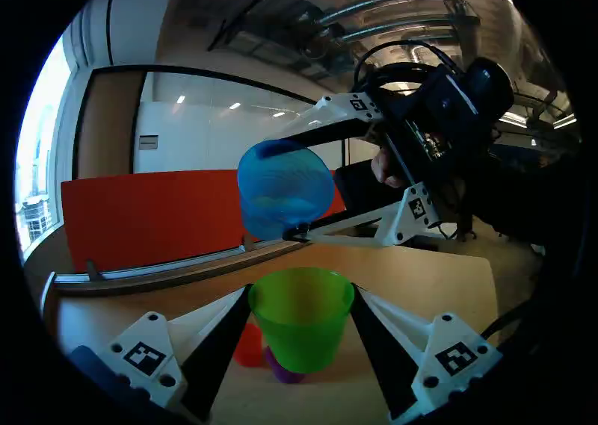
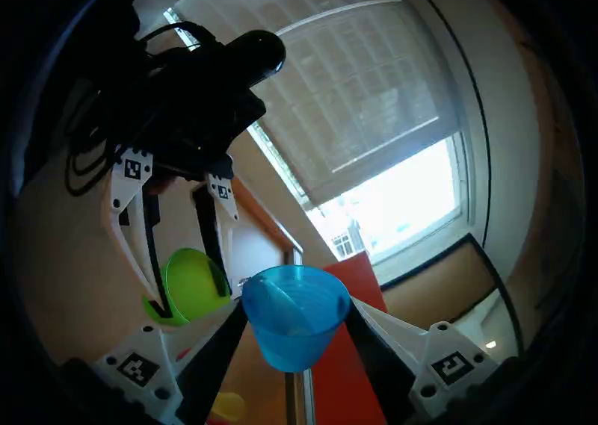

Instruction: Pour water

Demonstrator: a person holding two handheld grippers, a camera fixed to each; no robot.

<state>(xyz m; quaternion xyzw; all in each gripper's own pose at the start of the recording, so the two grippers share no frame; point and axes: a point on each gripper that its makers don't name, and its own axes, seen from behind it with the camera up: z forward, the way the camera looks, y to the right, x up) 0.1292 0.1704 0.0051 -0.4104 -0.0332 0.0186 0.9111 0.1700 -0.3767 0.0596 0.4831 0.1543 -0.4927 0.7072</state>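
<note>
Wooden desk [image 1: 418,275] and red partition [image 1: 149,216] are being faced by the left gripper [image 1: 300,296], whose fingers are being pressed against both sides of the upright green cup [image 1: 303,328], seemingly so its open mouth is being offered as receiver. Above and just beyond it, the blue cup [image 1: 284,190] is being clamped between the right gripper [image 2: 295,305] fingers and tipped mouth-first toward the green rim for pouring, though water cannot be made out. Open air is being left between the rims, while lowering room is being narrowed by a small red object [image 1: 249,346] and a purple object [image 1: 282,371] on the desk below.
</note>
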